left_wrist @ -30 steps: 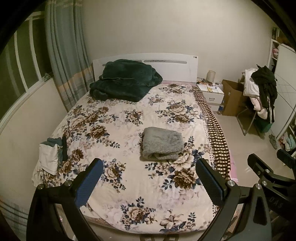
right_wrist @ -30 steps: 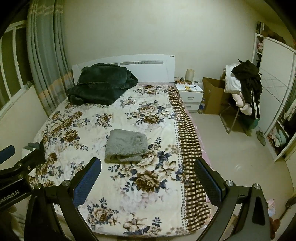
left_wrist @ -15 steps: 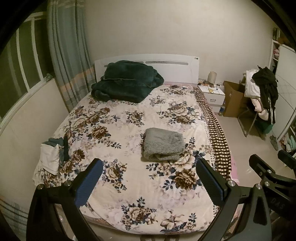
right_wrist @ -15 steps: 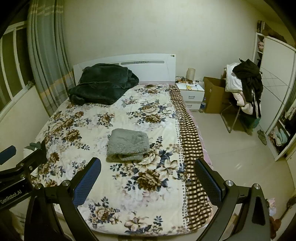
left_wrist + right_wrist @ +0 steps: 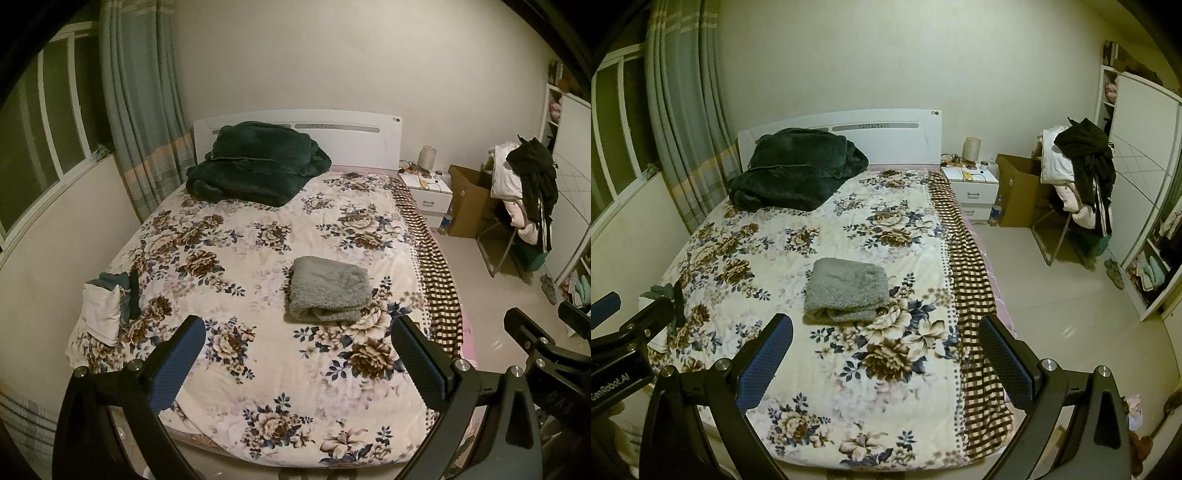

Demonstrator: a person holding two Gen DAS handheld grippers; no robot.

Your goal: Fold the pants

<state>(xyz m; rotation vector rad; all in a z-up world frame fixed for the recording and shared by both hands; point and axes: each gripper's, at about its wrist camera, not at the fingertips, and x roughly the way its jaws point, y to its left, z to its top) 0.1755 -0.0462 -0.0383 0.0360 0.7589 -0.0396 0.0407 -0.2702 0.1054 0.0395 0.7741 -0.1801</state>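
Two grippers: both held above the foot of the bed, fingers spread wide, nothing between them.
Left gripper [image 5: 297,360]: blue-padded fingers [image 5: 177,363] splayed to either side of the view; its body also shows at 8 o'clock in the right wrist view.
Right gripper [image 5: 884,356]: same wide spread; part of it shows at 4 o'clock in the left wrist view.
Pants [image 5: 328,290]: grey, fleecy, folded into a compact rectangle — lying on the bedspread just beyond both grippers' fingertips, toward 12 o'clock, touched by neither.
Bedspread [image 5: 236,266]: cream with brown and blue flowers, a brown checked strip along its 3 o'clock edge.
Small clothes pile [image 5: 109,301]: white and teal pieces at 9 o'clock, on the bed's edge, well apart from the pants.
Dark green blanket [image 5: 255,168]: bunched against the white headboard [image 5: 354,142] at 12 o'clock.
Nightstand [image 5: 971,184]: white, at 1 o'clock beside the bed, with a cardboard box [image 5: 1019,192] just beyond it.
Chair [image 5: 1075,184]: at 2 o'clock — heaped with dark and pale clothes.
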